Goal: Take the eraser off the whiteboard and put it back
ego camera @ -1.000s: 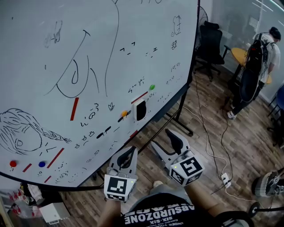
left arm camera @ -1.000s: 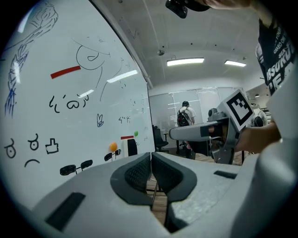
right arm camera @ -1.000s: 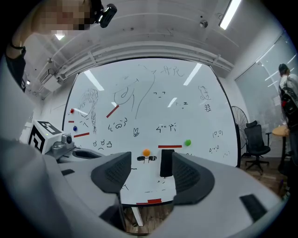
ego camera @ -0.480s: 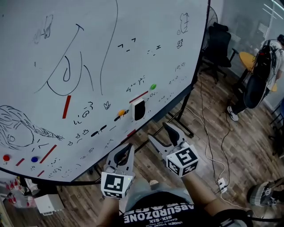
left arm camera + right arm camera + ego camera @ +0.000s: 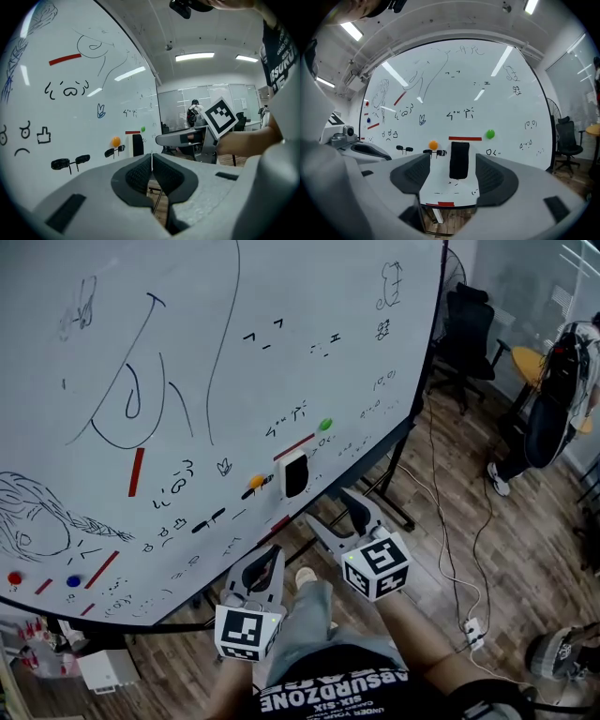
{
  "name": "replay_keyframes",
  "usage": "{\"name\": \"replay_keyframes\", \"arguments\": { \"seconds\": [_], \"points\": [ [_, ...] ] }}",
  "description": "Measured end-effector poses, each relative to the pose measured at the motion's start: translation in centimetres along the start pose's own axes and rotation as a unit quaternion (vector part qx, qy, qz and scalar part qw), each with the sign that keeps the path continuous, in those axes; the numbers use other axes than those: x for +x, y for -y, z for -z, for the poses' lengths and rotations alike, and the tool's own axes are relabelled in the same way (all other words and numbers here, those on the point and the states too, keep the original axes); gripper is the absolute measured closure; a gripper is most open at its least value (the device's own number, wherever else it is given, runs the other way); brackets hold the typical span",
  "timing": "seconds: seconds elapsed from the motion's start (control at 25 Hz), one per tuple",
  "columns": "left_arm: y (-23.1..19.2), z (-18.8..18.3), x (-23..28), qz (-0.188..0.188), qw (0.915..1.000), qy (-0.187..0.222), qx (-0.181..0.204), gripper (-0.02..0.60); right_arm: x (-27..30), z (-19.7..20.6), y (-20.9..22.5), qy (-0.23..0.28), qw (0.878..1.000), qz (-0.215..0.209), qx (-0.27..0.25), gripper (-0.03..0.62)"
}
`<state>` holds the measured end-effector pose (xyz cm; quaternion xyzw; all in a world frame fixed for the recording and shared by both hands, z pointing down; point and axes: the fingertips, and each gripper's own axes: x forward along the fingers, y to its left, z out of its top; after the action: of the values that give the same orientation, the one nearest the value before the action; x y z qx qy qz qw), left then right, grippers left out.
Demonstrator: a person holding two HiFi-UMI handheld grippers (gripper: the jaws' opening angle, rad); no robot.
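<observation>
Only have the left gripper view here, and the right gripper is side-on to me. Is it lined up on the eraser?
Observer: Yes. In the right gripper view the eraser sits centred between the two fingers, upright on the whiteboard.
Operator: Touching it yet?
Observer: No. The head view shows the right gripper short of the board, with a gap to the eraser. Its fingers are opening and nothing is pressed between them.
Operator: Anything under the eraser?
Observer: A short red strip at the board's bottom edge, below the eraser and apart from it.
</observation>
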<state>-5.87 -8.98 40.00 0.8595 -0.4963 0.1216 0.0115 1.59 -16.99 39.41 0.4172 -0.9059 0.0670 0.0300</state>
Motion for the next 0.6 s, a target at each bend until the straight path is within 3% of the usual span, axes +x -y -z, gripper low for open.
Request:
{"name": "replay_keyframes", "arguments": {
  "seconds": [0.6],
  "points": [
    [-3.1,0.8,3.1,-0.001,0.9998,-0.021,-0.004,0.569,6.5,2.1,1.7,-0.027,0.999,-0.007,0.018,0.315]
  ]
}}
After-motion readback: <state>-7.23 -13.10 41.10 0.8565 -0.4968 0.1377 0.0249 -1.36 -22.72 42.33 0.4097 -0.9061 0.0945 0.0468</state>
